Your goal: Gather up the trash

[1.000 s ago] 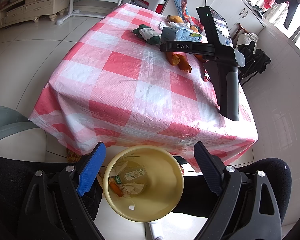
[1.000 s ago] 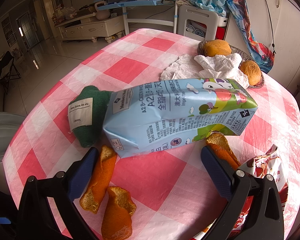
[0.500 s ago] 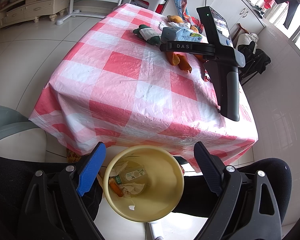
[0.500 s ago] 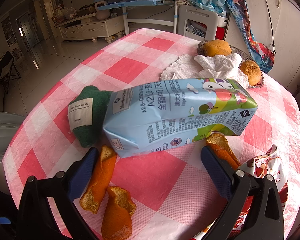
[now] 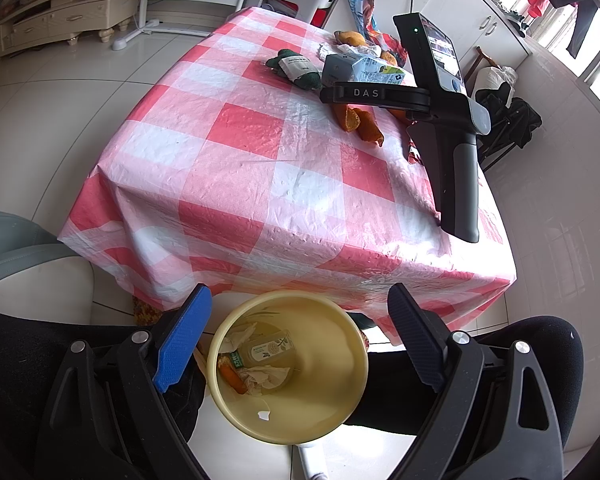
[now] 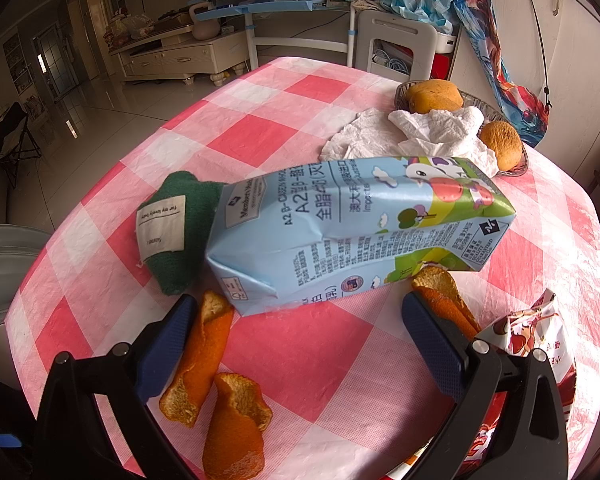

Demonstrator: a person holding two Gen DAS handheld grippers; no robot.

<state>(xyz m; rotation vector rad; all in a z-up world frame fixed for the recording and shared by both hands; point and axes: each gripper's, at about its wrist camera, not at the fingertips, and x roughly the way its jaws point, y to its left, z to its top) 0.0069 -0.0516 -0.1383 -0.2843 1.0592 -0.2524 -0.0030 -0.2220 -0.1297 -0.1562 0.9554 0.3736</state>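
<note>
My left gripper [image 5: 298,338] hangs open over a yellow bin [image 5: 300,412] on the floor, at the near edge of the checked table [image 5: 240,184]. A small bottle, crumpled paper and a piece of orange peel lie in the bin. My right gripper [image 6: 296,324] is open low over the table, just short of a light-blue milk carton [image 6: 356,228] lying on its side. Orange peels [image 6: 204,360] lie at its left finger, another peel [image 6: 444,292] at its right finger. A crumpled tissue [image 6: 420,136] lies behind the carton. The right gripper's body [image 5: 440,108] shows above the table in the left wrist view.
A green cloth with a white label [image 6: 172,228] touches the carton's left end. A wire basket [image 6: 508,160] with two brown fruits stands at the back right. A red snack wrapper [image 6: 536,344] lies at the right. A person's dark-clothed legs [image 5: 500,360] flank the bin.
</note>
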